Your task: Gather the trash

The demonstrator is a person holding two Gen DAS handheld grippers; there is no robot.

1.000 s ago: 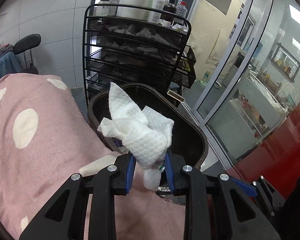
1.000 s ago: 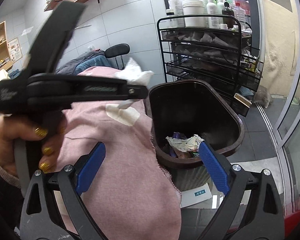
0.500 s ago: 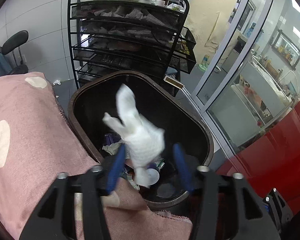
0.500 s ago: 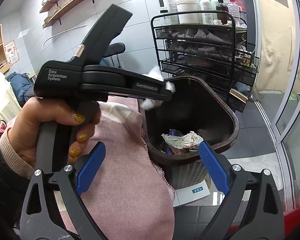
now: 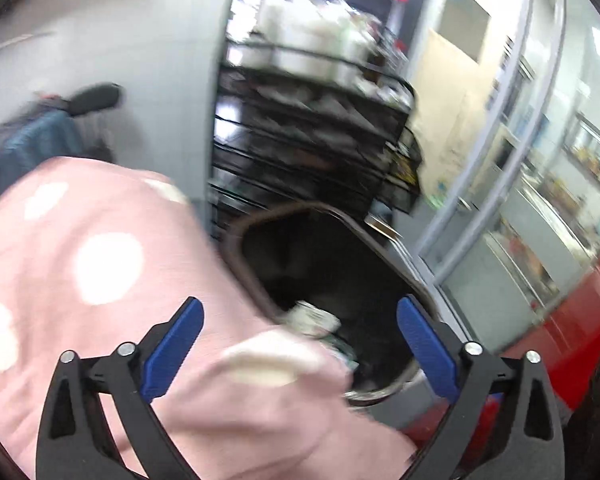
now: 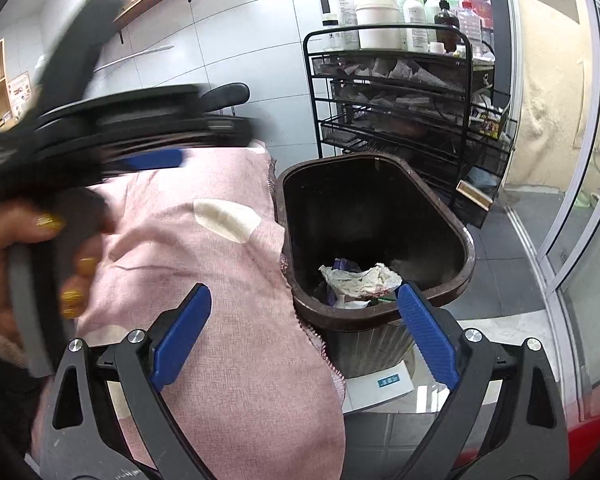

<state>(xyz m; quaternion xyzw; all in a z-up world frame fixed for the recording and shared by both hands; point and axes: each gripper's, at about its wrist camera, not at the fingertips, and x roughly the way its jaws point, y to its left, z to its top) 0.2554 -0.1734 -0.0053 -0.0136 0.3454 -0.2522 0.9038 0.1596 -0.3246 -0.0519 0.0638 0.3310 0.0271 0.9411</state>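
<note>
A dark brown trash bin (image 6: 462, 240) stands on the floor beside a pink cloth with white dots (image 6: 220, 280); it also shows in the blurred left wrist view (image 5: 236, 256). Crumpled paper trash (image 6: 360, 280) lies inside it. My left gripper (image 5: 300, 340) is open and empty, over the cloth's edge near the bin. From the right wrist view the left gripper (image 6: 172, 156) shows blurred above the cloth, left of the bin. My right gripper (image 6: 304, 336) is open and empty, in front of the bin.
A black wire rack (image 6: 400, 92) with white bottles (image 6: 380, 20) on top stands behind the bin. A glass door (image 6: 572, 200) is on the right. A white scale (image 6: 384, 384) lies on the floor under the bin's front. A black chair (image 5: 96, 98) stands at the back left.
The left gripper opened over the bin and let go of the white tissue, which is no longer in its jaws. It has since pulled back left over the pink cloth. The right gripper barely moved.
</note>
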